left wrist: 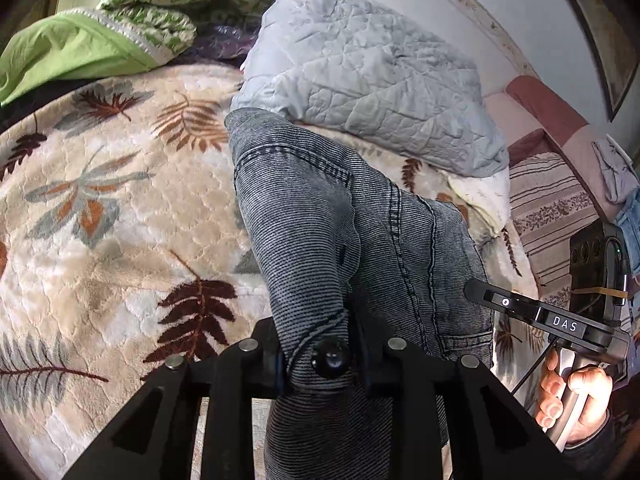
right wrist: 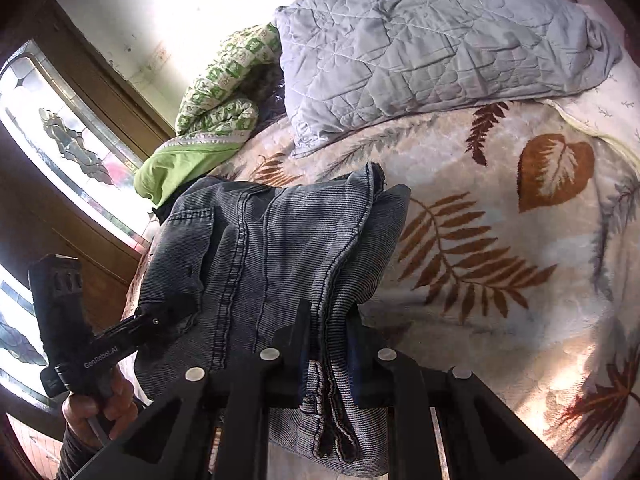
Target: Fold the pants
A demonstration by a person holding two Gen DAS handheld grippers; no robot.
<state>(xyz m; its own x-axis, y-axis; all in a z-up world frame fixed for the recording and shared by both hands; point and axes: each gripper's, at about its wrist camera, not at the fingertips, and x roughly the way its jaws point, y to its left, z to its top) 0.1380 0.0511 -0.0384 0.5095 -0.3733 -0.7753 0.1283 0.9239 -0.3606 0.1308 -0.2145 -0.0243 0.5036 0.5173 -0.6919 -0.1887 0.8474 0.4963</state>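
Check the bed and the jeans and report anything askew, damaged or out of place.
Nothing damaged. The jeans hang bunched between the left gripper and right gripper, not yet flat. A grey quilt lies crumpled on the leaf-print blanket.

Grey denim pants (left wrist: 320,216) bunched, lifted above leaf-print blanket (left wrist: 120,240), button waistband nearest.

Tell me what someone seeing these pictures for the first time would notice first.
Dark grey jeans fill the middle of both views, lifted above a cream blanket printed with brown leaves. The left gripper is clamped at the button end, the right gripper on bunched seams. Behind lies a pale grey quilted pillow, with a green-patterned blanket to its left.
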